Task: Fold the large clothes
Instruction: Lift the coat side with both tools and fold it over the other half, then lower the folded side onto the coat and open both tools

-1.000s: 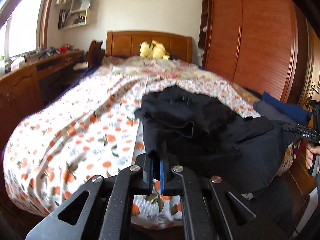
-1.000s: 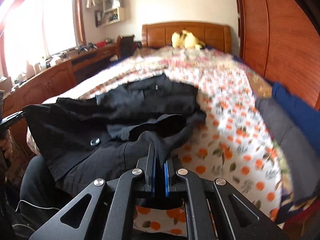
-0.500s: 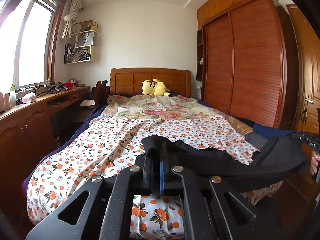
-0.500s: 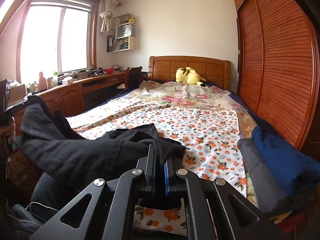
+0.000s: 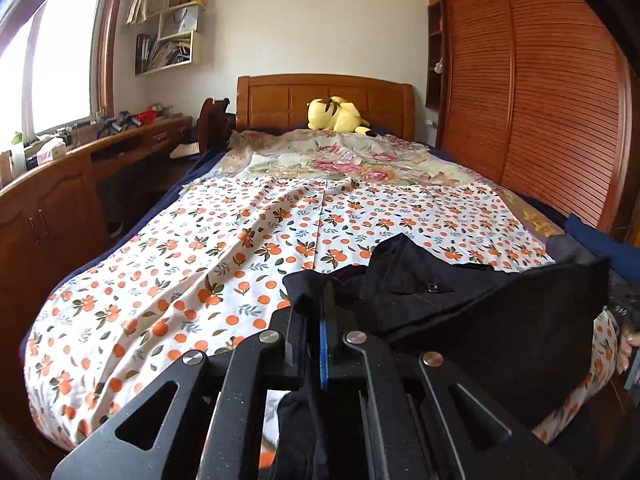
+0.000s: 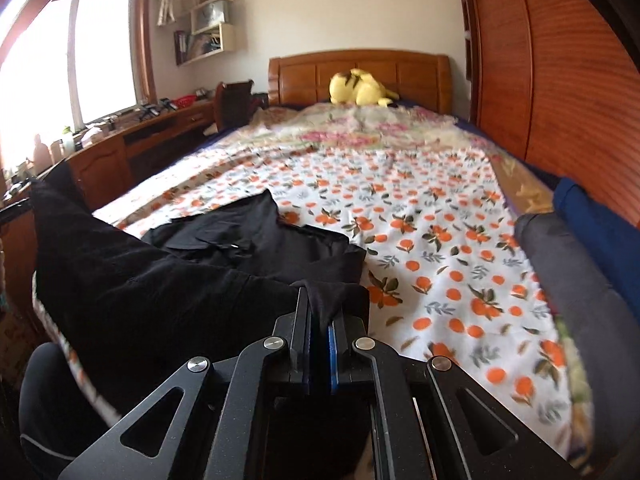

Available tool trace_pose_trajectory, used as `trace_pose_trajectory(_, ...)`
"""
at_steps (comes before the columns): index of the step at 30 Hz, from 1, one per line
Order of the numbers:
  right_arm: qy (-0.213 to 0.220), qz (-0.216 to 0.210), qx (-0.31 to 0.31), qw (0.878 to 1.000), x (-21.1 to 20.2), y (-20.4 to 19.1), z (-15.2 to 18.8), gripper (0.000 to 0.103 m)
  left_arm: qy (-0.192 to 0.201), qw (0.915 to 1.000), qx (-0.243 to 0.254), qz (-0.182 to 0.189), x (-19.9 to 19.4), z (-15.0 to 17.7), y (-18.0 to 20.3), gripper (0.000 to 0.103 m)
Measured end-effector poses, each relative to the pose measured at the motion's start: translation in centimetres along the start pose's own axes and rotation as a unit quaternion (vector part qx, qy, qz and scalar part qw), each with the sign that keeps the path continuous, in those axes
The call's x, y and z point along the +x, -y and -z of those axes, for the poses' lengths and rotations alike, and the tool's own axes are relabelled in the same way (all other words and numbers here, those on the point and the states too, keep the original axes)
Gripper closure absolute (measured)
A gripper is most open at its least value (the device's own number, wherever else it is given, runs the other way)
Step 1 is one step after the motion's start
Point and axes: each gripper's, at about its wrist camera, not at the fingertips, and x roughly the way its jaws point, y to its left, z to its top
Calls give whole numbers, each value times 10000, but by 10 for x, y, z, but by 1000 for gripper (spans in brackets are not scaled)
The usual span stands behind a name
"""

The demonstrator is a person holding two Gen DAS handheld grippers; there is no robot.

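a wooden worktop [image 5: 80,160] is running along the left wall under the window [image 5: 60,52], with small clutter on it, and a shelf [image 5: 172,32] of books is hanging above. right of it, the bed [image 5: 180,264] is filling the middle of both views, wearing an orange-print sheet, with a yellow plush [image 5: 336,114] lying against the headboard [image 5: 320,98].

the black garment [image 5: 500,320] is lying over the near end of the bed, part of it spread flat on the sheet and part of it lifted off it. in the left wrist view the left hand-held gripper [image 5: 320,320] is clenching one edge of the garment, cloth pinched between its blue pads and hanging down behind them. the fabric is stretching from there to the right, where the person's fingers [image 5: 626,350] are showing at the frame edge.

in the right wrist view the garment [image 6: 168,280] is rising towards the far left, and the right hand-held gripper [image 6: 320,312] is clamping another edge of it, dark cloth bunching over its tips. right of that, a grey cushion [image 6: 568,280] and a blue one [image 6: 600,224] are sitting at the bed's right side, beside the slatted wardrobe [image 6: 560,80].
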Motion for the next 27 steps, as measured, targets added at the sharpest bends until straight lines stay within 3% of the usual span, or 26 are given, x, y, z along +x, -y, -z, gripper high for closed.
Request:
trace_pose_trajectory(11, -344, 186, -253, 9989, 107, -14, -55, 97, -78, 10000, 41, -26, 62, -18, 9, 98)
trace_pose_trajectory(14, -495, 213, -354, 9979, 138, -15, -64, 97, -102, 9999, 19, -27, 75, -20, 8, 93)
trace_pose_trajectory(16, -577, 230, -409, 9972, 153, -18, -70, 97, -56, 10000, -8, -10, 81, -22, 8, 75)
trace_pose_trajectory(18, -632, 278, -453, 9966, 167, -17, -77, 97, 13, 10000, -47, 20, 87, -24, 7, 64)
trace_pose_trajectory(24, -607, 457, -428, 9962, 211, -17, -102, 97, -169, 9993, -68, 326, 118, -30, 13, 60)
trace_pose_trajectory(26, -594, 544, -326, 9962, 224, -15, -110, 97, -202, 9987, -64, 456, 124, -30, 15, 46)
trace_pose_trajectory(27, -598, 603, -254, 9961, 230, -13, -113, 97, -187, 9985, -68, 511, 126, -29, 15, 31)
